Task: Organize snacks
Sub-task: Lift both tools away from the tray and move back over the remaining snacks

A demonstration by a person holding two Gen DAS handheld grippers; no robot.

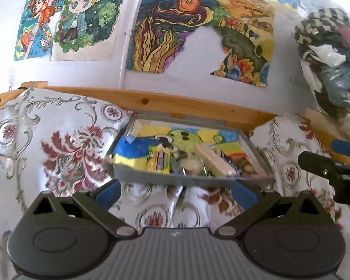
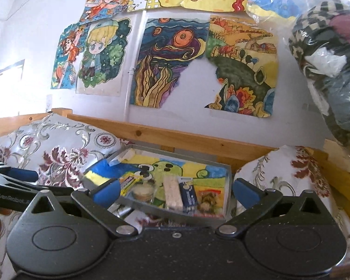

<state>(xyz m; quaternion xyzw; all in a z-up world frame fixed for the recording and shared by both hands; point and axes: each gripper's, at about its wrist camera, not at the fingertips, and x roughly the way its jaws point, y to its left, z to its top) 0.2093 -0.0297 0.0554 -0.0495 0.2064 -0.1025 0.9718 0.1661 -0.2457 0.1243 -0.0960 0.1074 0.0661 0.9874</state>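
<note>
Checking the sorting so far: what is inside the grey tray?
The grey tray holds a yellow packet, a pale wafer bar and a blue packet on a drawing; overlapped items stay unclear.

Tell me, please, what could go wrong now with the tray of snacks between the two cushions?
1. The grey tray sits on soft floral fabric between cushions, not on a firm surface, so pressing on it may tip it.
2. The snacks lie packed close: the pale wafer bar touches the blue packet, so gripping one may drag the other.
3. Both the left gripper and the right gripper are open and near the tray; they might collide.
</note>
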